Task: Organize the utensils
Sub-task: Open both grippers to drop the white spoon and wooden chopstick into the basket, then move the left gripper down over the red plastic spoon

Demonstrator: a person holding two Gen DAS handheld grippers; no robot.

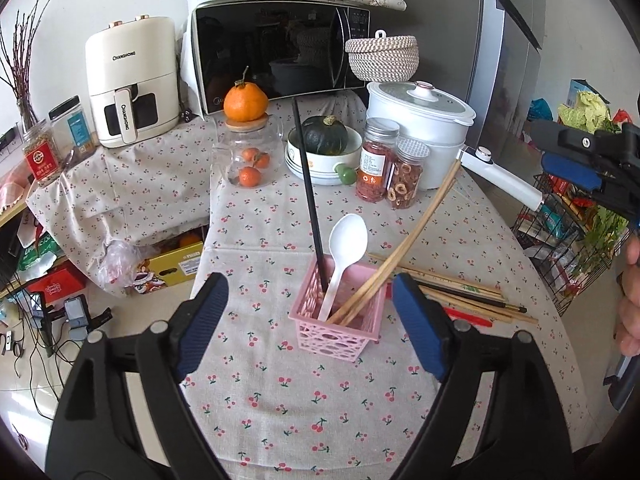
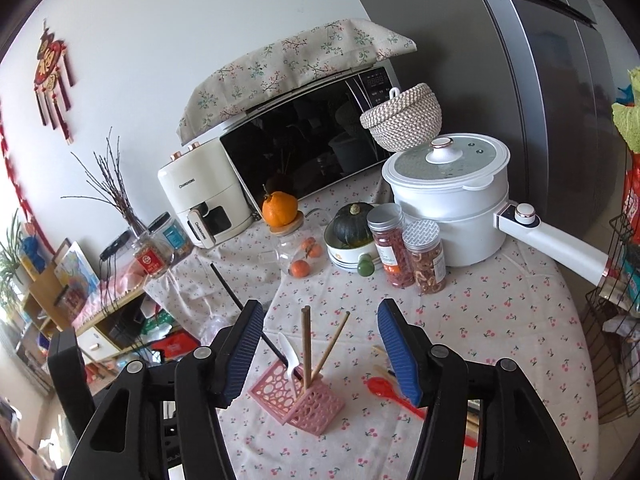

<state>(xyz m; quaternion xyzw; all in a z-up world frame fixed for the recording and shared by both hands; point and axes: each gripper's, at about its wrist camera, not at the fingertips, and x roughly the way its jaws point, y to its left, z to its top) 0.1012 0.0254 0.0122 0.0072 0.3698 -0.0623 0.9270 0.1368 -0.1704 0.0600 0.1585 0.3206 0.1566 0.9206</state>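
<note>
Both grippers, left [image 1: 308,320] and right [image 2: 320,350], were spread empty; loose wooden chopsticks [image 1: 460,292] lay flat right of the pink lattice plastic basket [image 1: 340,320], nearer the right one.

Pink perforated plastic basket [image 1: 338,330], glossy. White plastic spoon [image 1: 347,236], smooth. Pale wooden chopsticks [image 1: 416,232], matt. Cherry-print cloth tablecloth [image 1: 280,392], matt weave. Gripper pads [image 1: 416,328]: blue ribbed rubber.

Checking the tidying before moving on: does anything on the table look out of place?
Yes. Several chopsticks and a red spoon lie loose on the tablecloth beside the pink basket, which already holds a white spoon and other chopsticks.
</note>
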